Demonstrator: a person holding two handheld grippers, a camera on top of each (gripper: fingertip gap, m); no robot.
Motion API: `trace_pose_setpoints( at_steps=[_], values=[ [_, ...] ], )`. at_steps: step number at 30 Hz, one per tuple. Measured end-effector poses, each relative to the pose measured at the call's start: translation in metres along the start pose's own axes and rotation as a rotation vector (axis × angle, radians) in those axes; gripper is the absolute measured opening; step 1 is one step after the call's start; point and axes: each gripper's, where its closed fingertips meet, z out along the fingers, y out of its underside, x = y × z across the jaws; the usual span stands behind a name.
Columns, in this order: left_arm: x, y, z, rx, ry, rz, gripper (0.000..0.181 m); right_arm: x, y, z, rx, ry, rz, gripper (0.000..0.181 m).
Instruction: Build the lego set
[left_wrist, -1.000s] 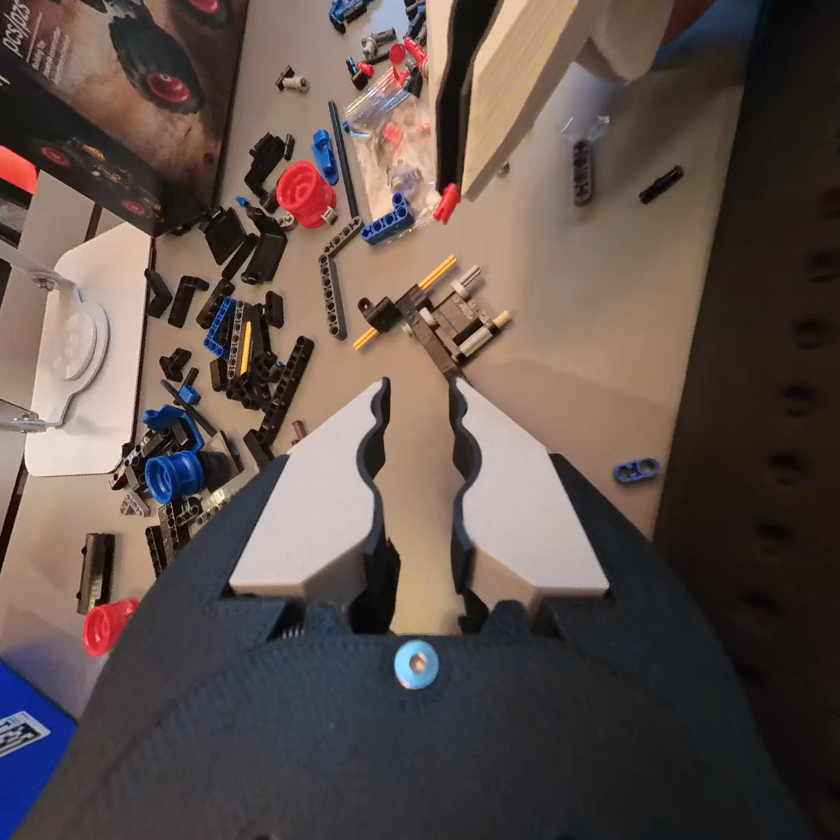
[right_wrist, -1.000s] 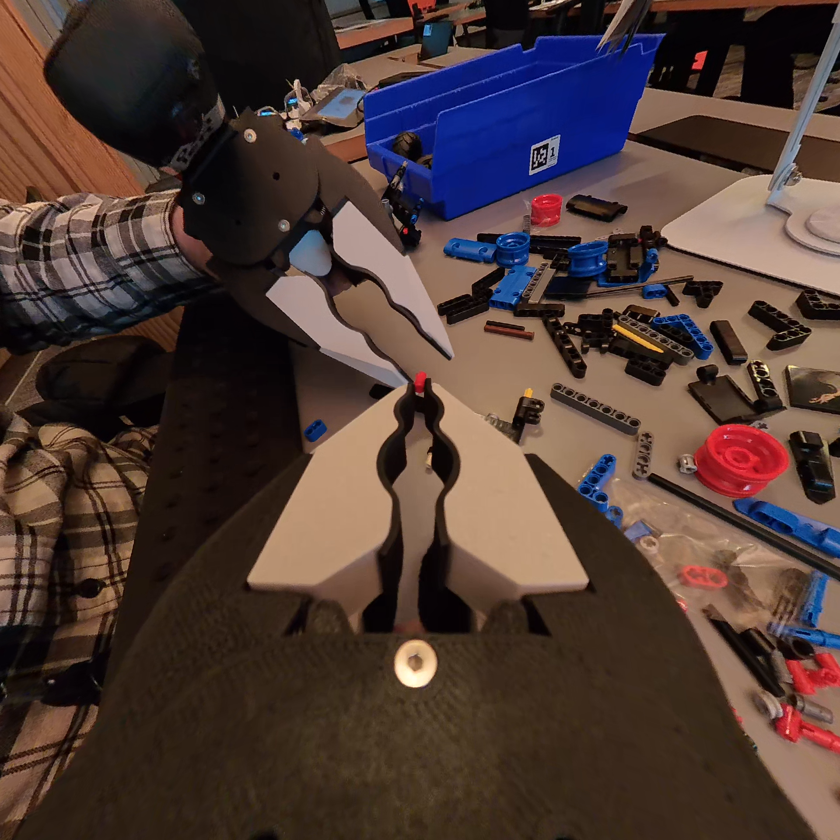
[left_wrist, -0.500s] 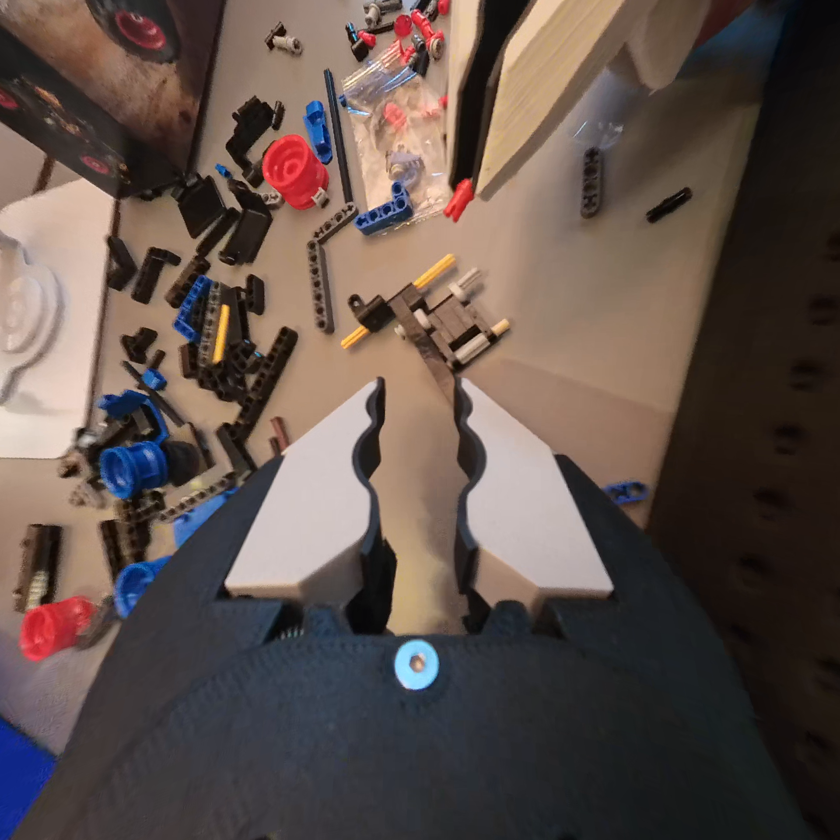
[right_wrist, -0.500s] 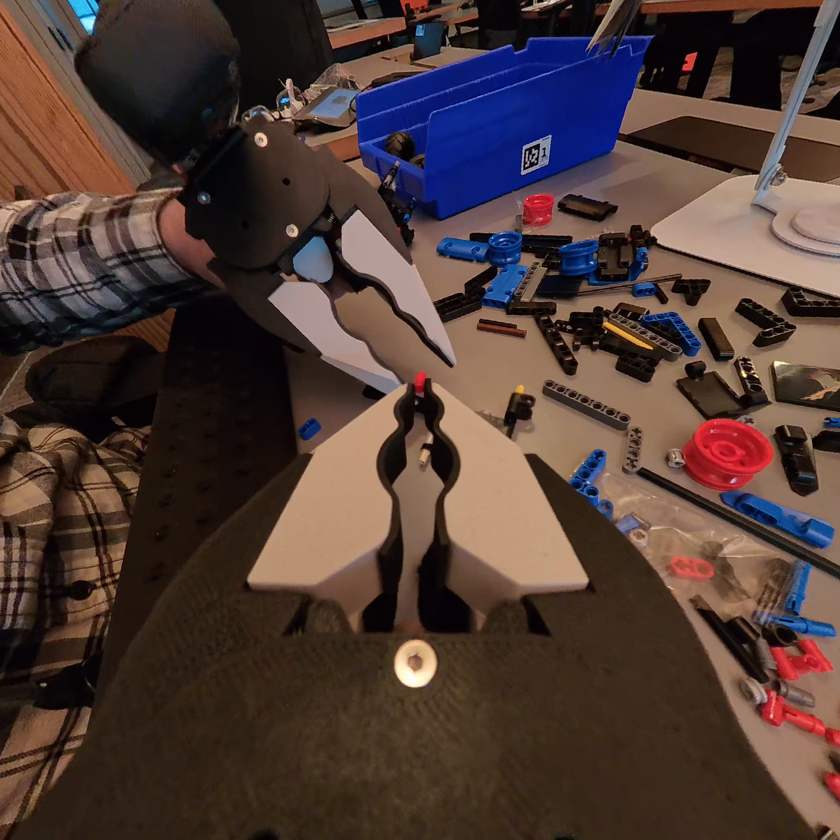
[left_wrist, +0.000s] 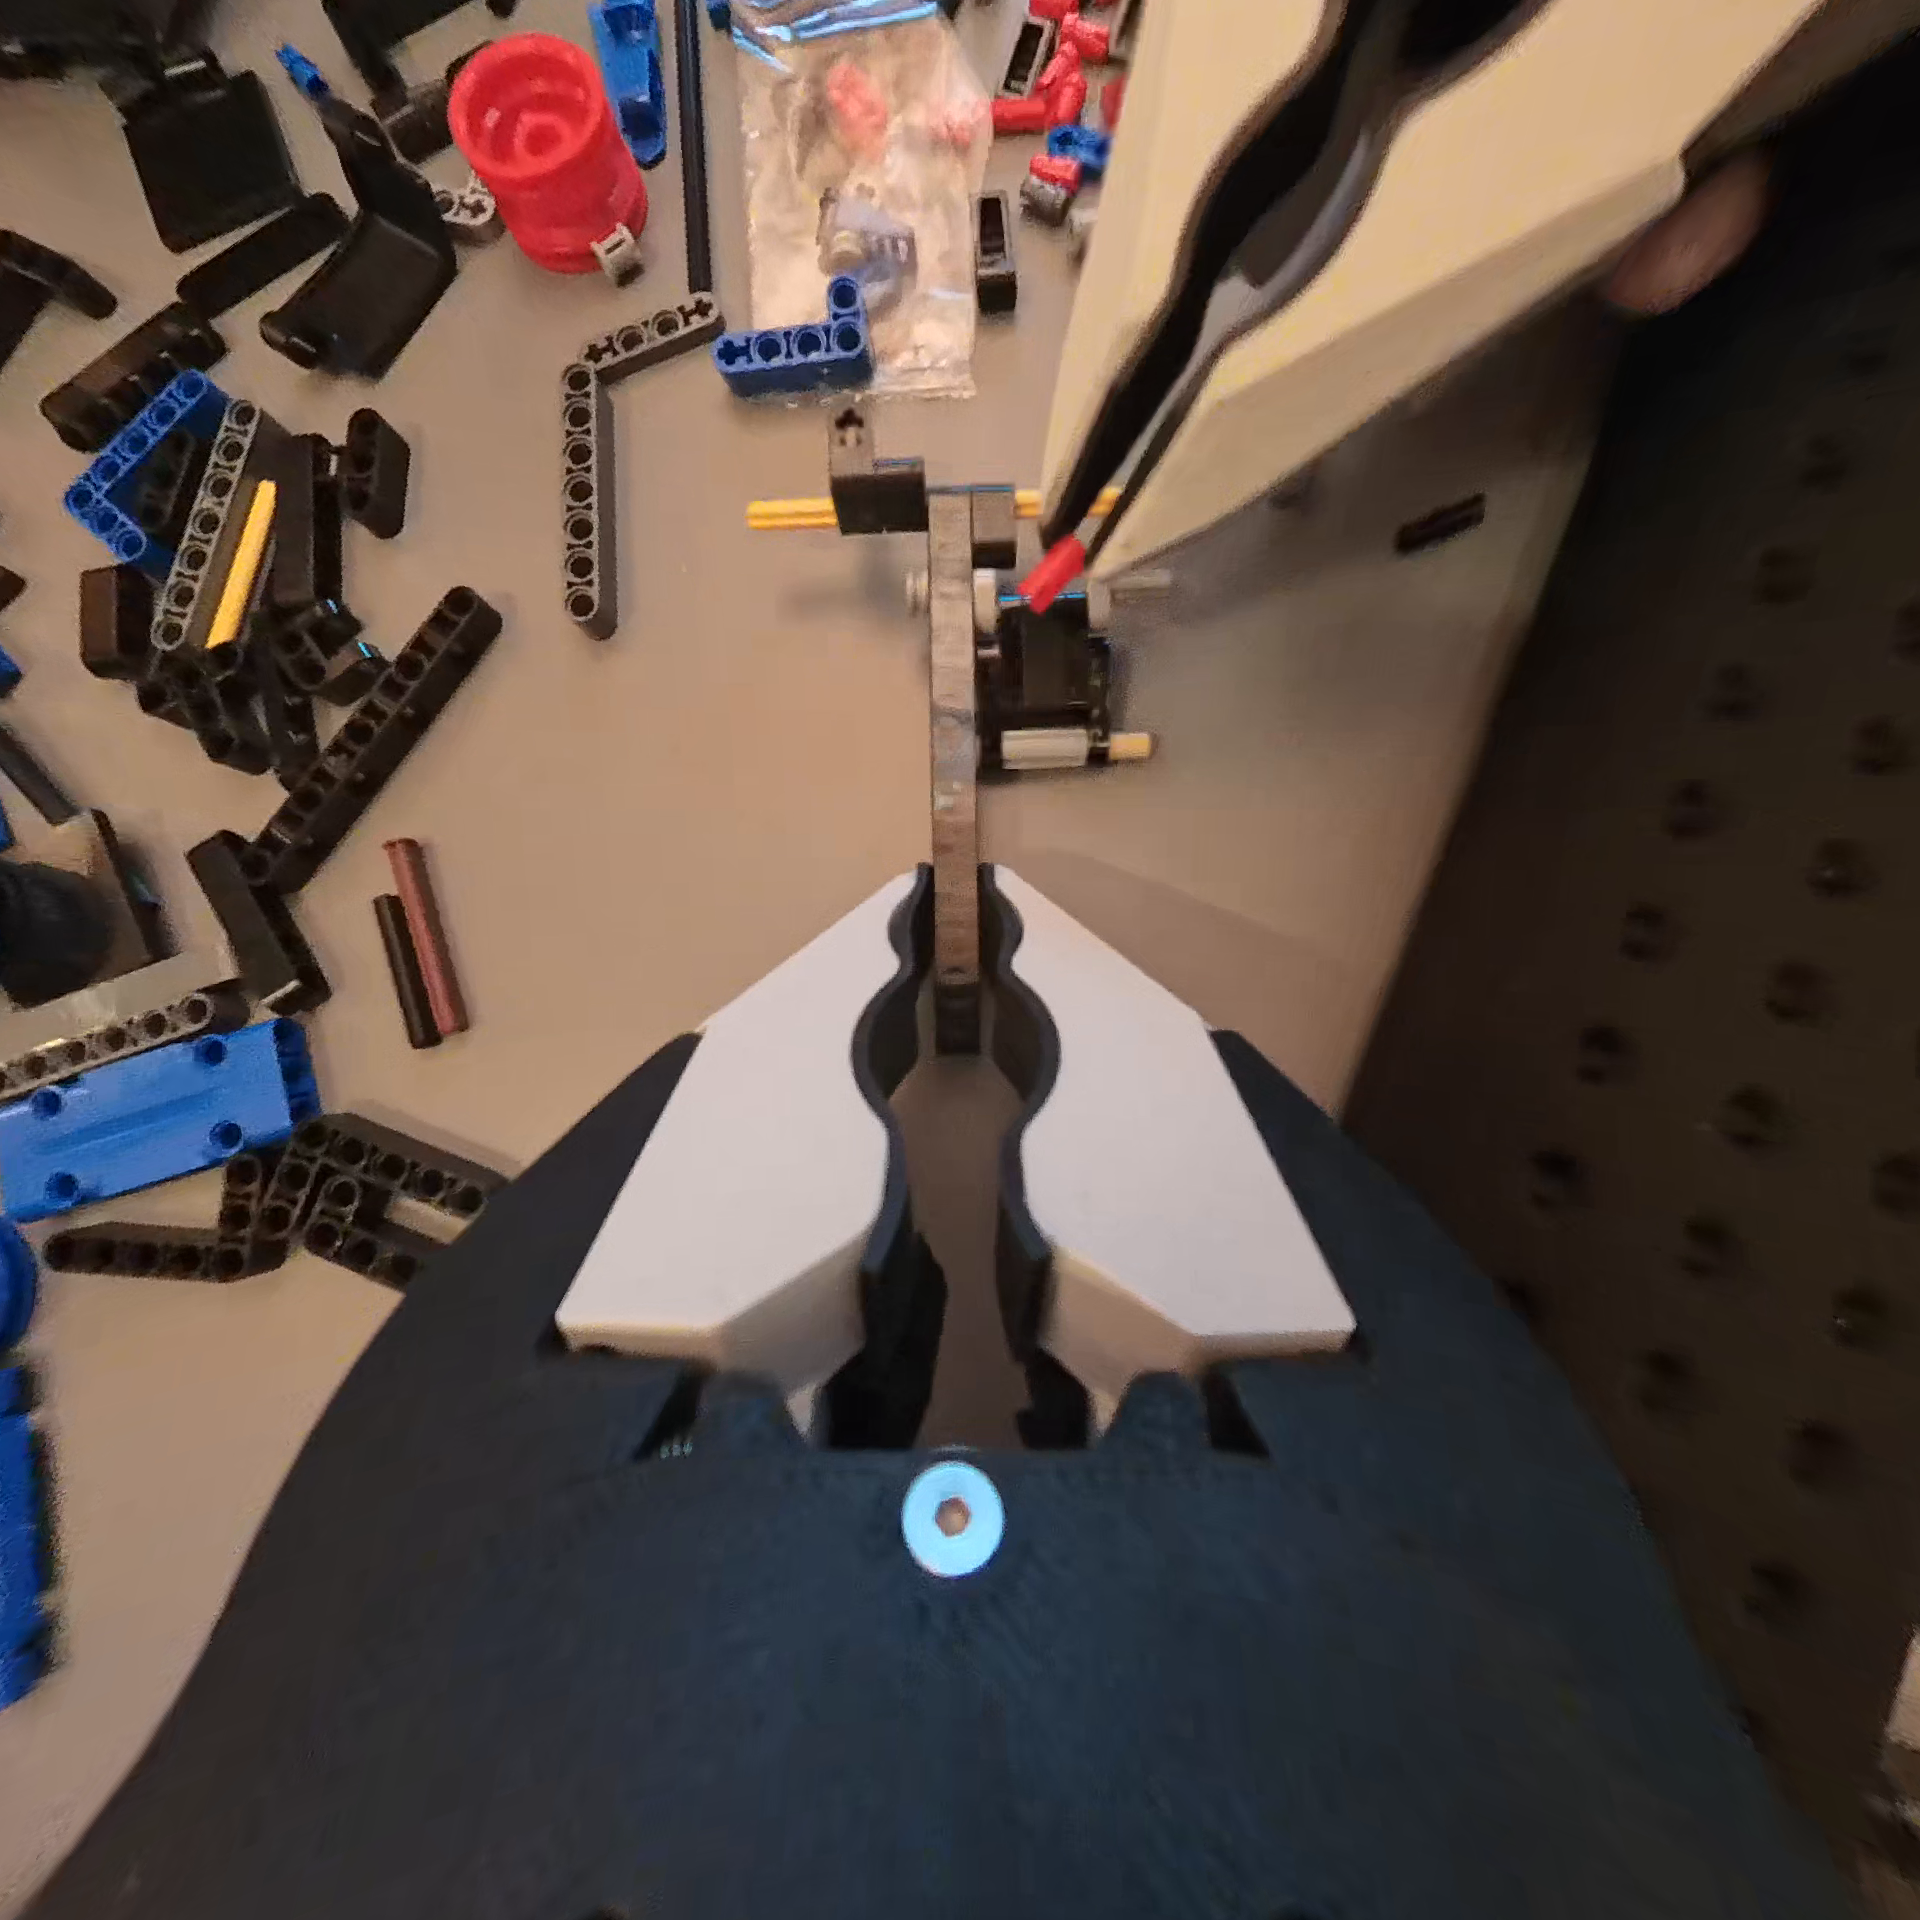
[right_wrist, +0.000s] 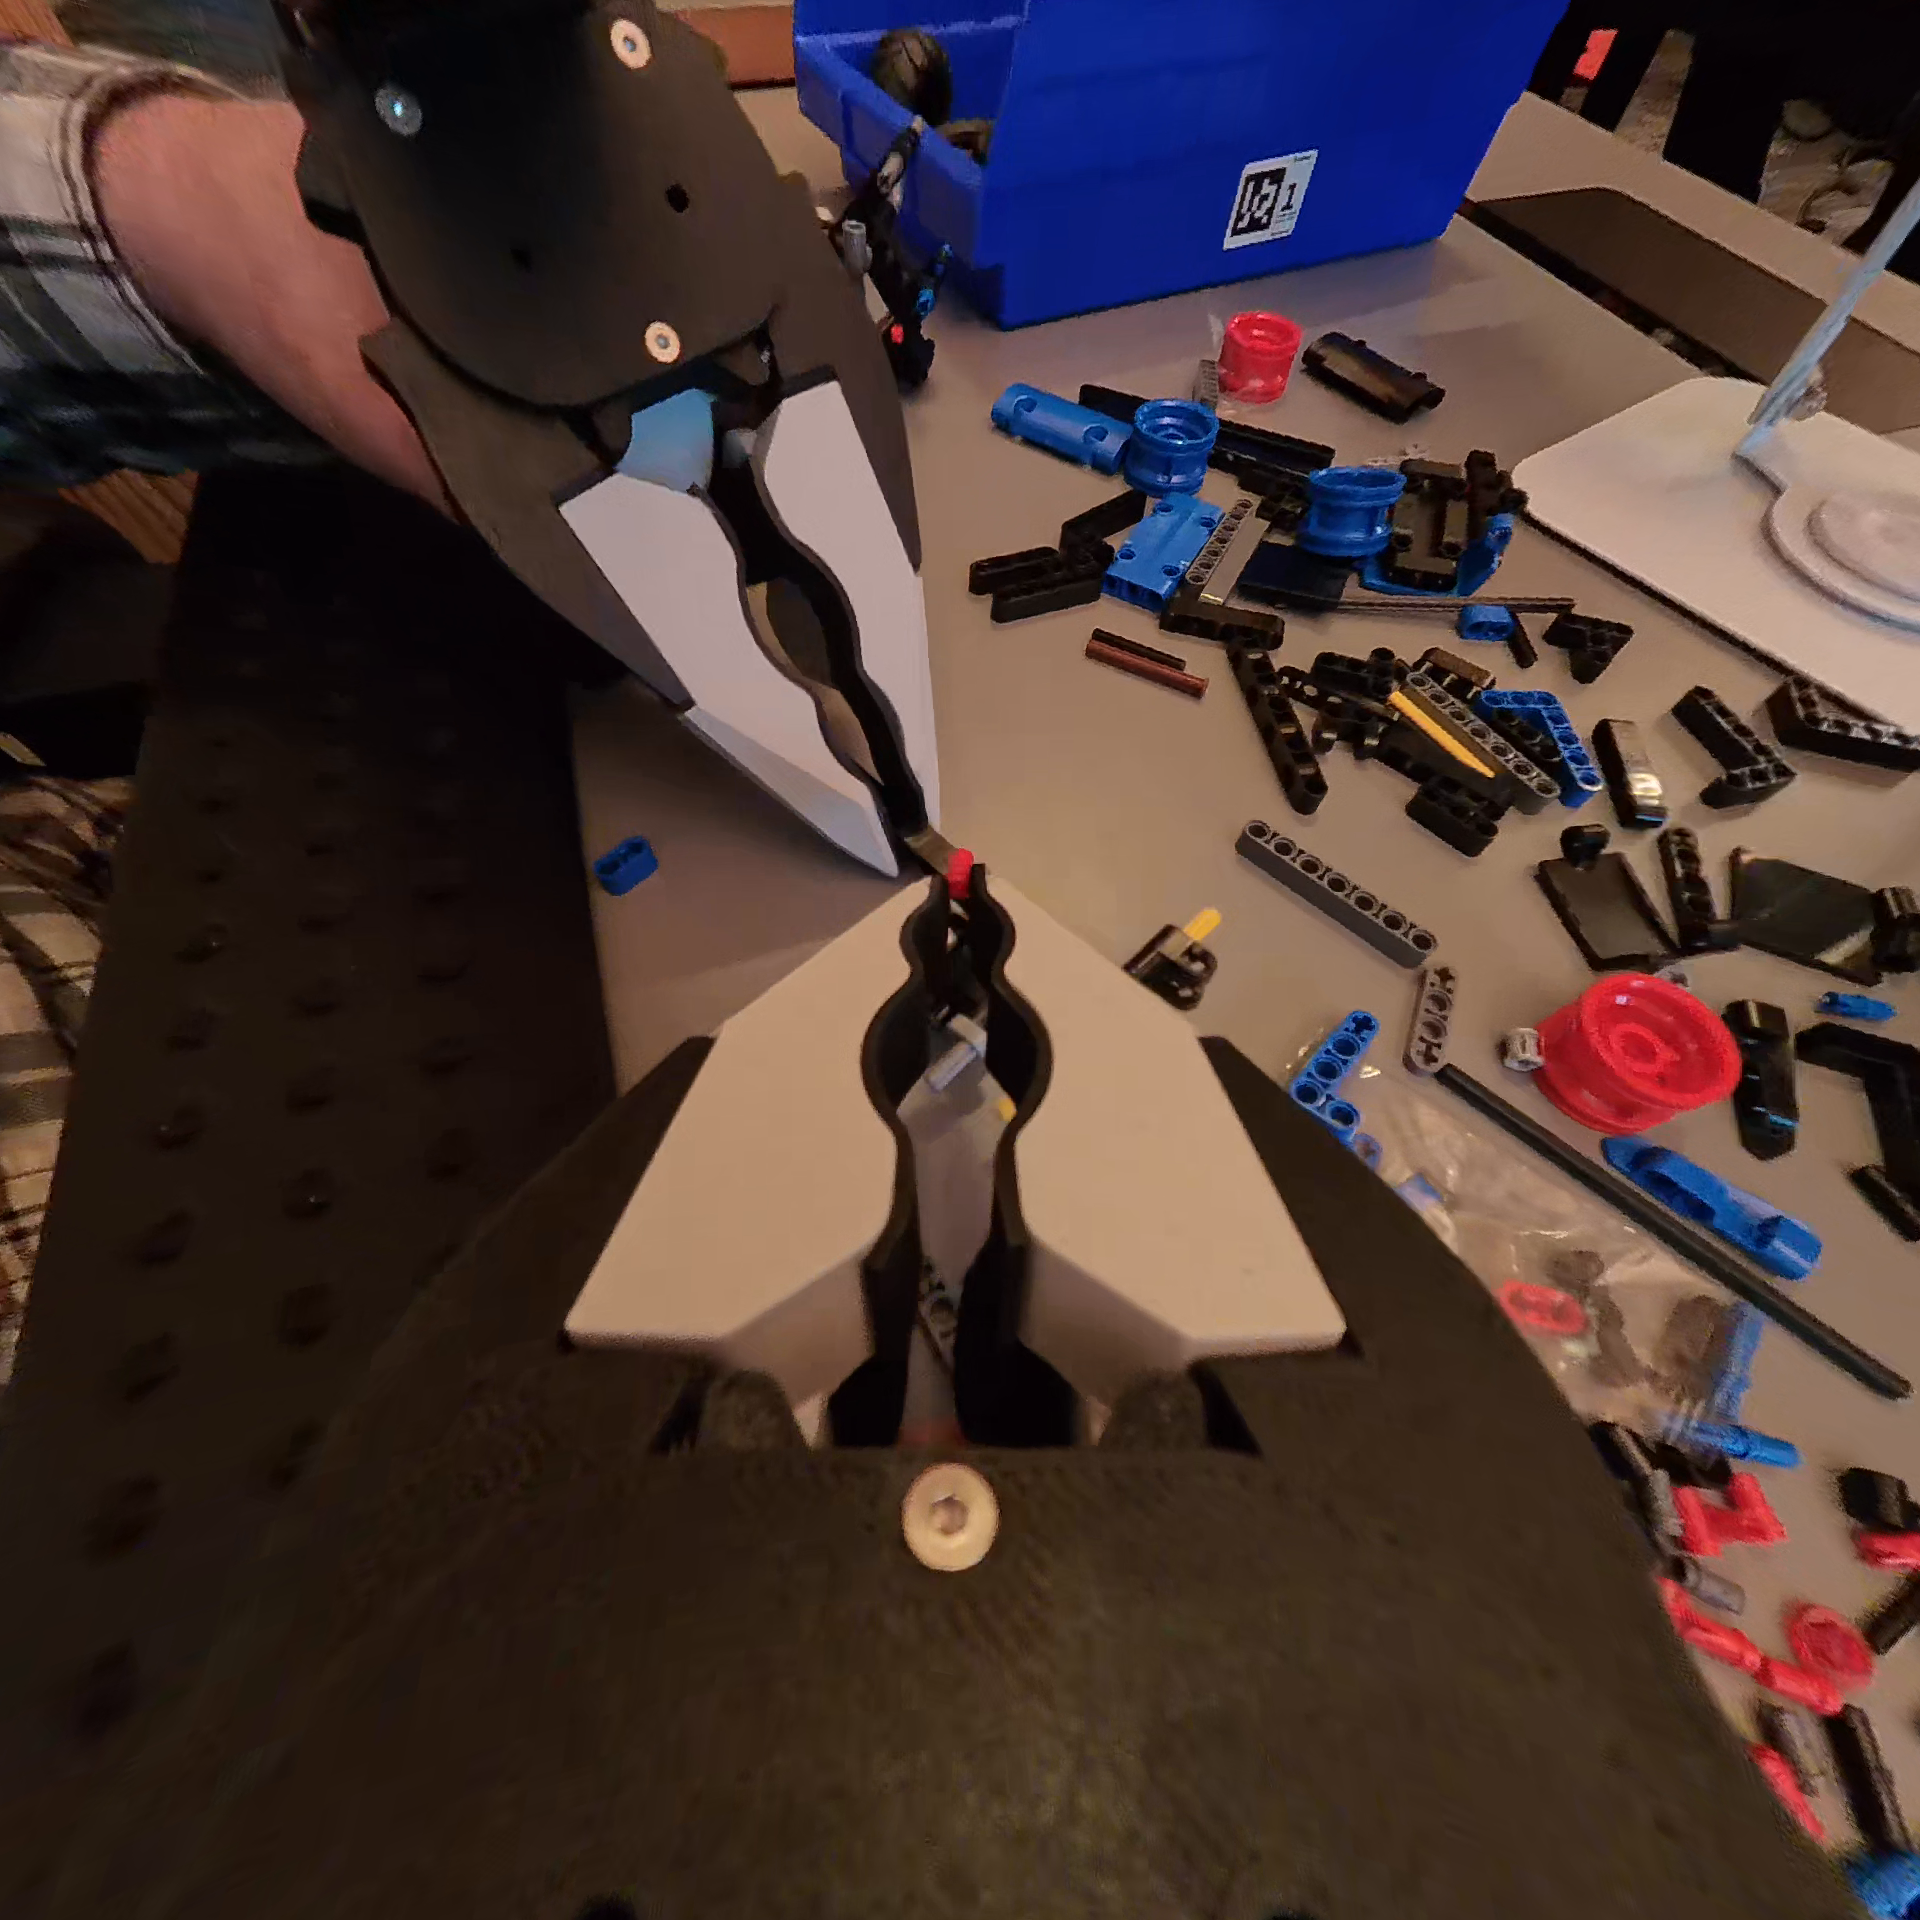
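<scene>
My left gripper (left_wrist: 956, 883) is shut on the near end of a long dark beam (left_wrist: 956, 717). The beam belongs to a small black assembly (left_wrist: 1044, 665) with a yellow axle and grey pins, which sits on the grey table (left_wrist: 675, 810). My right gripper (right_wrist: 961, 896) is shut on a small red pin (right_wrist: 960, 871). In the left wrist view the right gripper (left_wrist: 1081, 530) holds that red pin (left_wrist: 1051, 575) right over the assembly. In the right wrist view the left gripper (right_wrist: 899, 821) grips the beam's end (right_wrist: 928, 844) just beyond the pin.
Loose parts lie to the left: a red wheel hub (left_wrist: 545, 156), a plastic bag of pins (left_wrist: 862, 197), a blue L beam (left_wrist: 800, 348) and several black beams (left_wrist: 343, 748). A blue bin (right_wrist: 1143, 145) and a white stand base (right_wrist: 1714, 520) are farther off. A dark perforated mat (left_wrist: 1714, 935) borders the table. Across from one pair of fingers to the other is roughly 6 cm. From either gripper's tips it is about 15 cm to the red wheel hub (left_wrist: 545, 156). My right wrist view (right_wrist: 1603, 1016) looks at it from another angle.
My left gripper has moved forward onto the assembly's beam and shut on it. My right gripper has come down closer to the assembly with the red pin still in it.
</scene>
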Motion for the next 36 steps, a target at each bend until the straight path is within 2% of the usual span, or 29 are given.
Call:
trace_pose_setpoints(
  at_steps=[12,20,31,36],
  values=[
    [0.005,-0.024,-0.006,0.198,0.179,-0.309,0.006,0.004,0.006,0.010,-0.101,0.140,-0.219,0.003],
    [0.004,-0.033,-0.005,0.258,0.218,-0.390,0.006,0.012,0.002,0.007,-0.101,0.226,-0.285,0.003],
    [-0.002,-0.031,0.005,0.227,0.091,-0.327,0.007,0.022,0.010,0.014,-0.231,0.381,-0.446,0.002],
    [-0.004,-0.023,0.011,0.150,-0.023,-0.230,0.007,0.021,0.018,0.020,-0.298,0.398,-0.471,0.002]
  ],
)
